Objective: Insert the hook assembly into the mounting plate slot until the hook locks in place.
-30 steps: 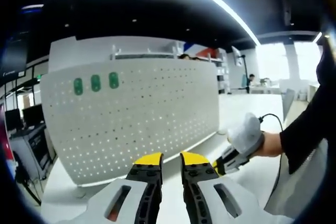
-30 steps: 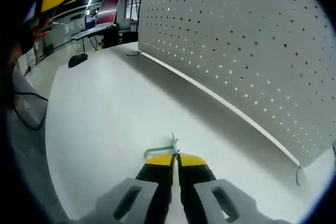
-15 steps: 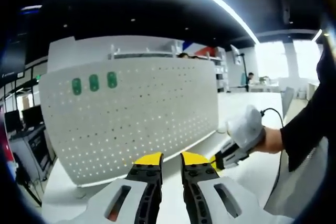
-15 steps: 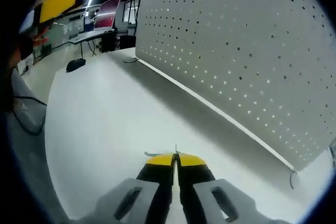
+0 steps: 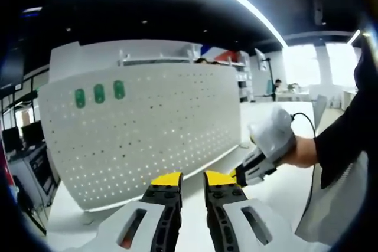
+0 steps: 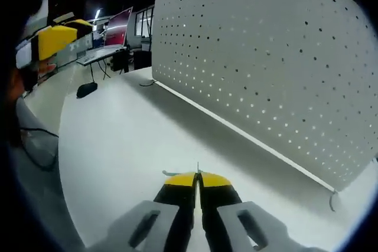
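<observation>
we are facing the white pegboard, the mounting plate, which is standing upright across the middle of the left gripper view and is sweeping from upper centre to the right edge in the right gripper view. it is standing on the white table, which is taking up the lower left of the right gripper view. three green hooks are already sitting in the board near its upper left in the left gripper view. our left gripper is rising from the bottom centre with a narrow gap showing between its yellow-tipped jaws and nothing between them. our right gripper is rising from the bottom centre of its own view with jaws pressed together on the hook assembly, a thin green piece just peeking above the tips. a hand in a white glove is holding that gripper at the right of the left gripper view.
</observation>
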Available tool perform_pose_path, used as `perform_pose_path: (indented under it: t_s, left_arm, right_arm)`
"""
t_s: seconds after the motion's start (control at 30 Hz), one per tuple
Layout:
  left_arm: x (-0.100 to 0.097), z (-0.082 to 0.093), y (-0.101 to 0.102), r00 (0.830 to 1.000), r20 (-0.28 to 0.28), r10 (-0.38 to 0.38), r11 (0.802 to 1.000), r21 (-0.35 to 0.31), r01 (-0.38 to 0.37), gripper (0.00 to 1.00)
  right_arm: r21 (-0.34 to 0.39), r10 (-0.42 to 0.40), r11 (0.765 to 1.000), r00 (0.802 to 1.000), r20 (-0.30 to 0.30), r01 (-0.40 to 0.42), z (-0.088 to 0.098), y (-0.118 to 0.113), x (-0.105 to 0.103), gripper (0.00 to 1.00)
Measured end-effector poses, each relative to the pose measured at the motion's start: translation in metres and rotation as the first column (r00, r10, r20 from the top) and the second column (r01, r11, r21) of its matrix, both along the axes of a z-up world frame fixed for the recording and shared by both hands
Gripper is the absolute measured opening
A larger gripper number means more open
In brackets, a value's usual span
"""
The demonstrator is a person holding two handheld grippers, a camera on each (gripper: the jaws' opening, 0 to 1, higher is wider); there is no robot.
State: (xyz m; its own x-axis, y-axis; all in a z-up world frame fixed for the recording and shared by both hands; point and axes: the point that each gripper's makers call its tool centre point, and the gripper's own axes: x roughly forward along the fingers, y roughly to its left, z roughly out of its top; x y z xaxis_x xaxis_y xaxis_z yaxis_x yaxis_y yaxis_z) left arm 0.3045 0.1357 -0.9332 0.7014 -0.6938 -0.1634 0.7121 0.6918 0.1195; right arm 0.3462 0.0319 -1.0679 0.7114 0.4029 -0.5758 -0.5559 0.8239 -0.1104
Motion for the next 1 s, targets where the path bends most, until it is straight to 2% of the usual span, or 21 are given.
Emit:
perform_pose_path:
  t_s: [0.17,0.23,0.4,0.47,0.5,0.63,0.7,0.73,0.77,0.87,0.9,1.0]
  left_arm:
    - [-0.004,-0.004,-0.006,0.999,-0.011,-0.032,0.999,0.020,0.032,0.15]
    - [-0.006,-0.007,-0.008,0.999,-0.008,-0.047,0.998,0.048,0.047,0.15]
    - [-0.013,-0.017,-0.007,0.996,0.019,-0.090,0.980,0.180,0.085,0.15]
    - [-0.016,-0.020,-0.008,0.993,0.025,-0.115,0.972,0.209,0.107,0.15]
    - [-0.020,-0.022,-0.010,0.988,0.030,-0.154,0.960,0.242,0.142,0.15]
    - [-0.031,-0.028,-0.005,0.969,0.062,-0.241,0.916,0.343,0.206,0.16]
    - [-0.032,-0.034,0.002,0.970,0.055,-0.238,0.916,0.346,0.205,0.16]
    - [-0.032,-0.036,0.004,0.971,0.046,-0.236,0.918,0.339,0.207,0.16]
    - [-0.034,-0.039,0.006,0.972,0.018,-0.234,0.926,0.309,0.217,0.16]
    - [-0.034,-0.039,0.007,0.971,0.016,-0.237,0.935,0.276,0.223,0.17]
    - [-0.033,-0.039,0.006,0.972,0.018,-0.236,0.935,0.275,0.223,0.17]
    - [-0.034,-0.042,0.004,0.969,0.016,-0.245,0.930,0.287,0.231,0.18]
  right_arm:
    - [0.019,0.015,1.000,1.000,0.020,-0.016,0.014,0.011,-0.003,0.00]
    - [0.030,0.022,0.999,0.999,0.030,-0.023,0.020,0.015,-0.004,0.00]
    - [0.067,0.042,0.997,0.998,0.051,-0.046,0.037,0.027,-0.011,0.00]
    - [0.087,0.048,0.995,0.997,0.055,-0.053,0.044,0.031,-0.016,0.00]
    - [0.097,0.050,0.994,0.997,0.056,-0.055,0.046,0.032,-0.019,0.00]
    - [0.164,0.060,0.984,0.997,0.047,-0.067,0.054,0.043,-0.032,0.00]
    - [0.210,0.061,0.975,0.998,0.033,-0.067,0.057,0.050,-0.037,0.00]
    - [0.260,0.060,0.963,0.998,0.019,-0.063,0.060,0.056,-0.040,0.00]
    - [0.286,0.060,0.956,0.998,0.012,-0.061,0.062,0.059,-0.043,0.00]
    - [0.313,0.078,0.947,0.997,-0.005,-0.073,0.064,0.068,-0.048,0.00]
    - [0.350,0.088,0.934,0.996,-0.022,-0.075,0.065,0.074,-0.052,0.00]
    - [0.374,0.094,0.924,0.995,-0.030,-0.077,0.067,0.079,-0.054,0.00]
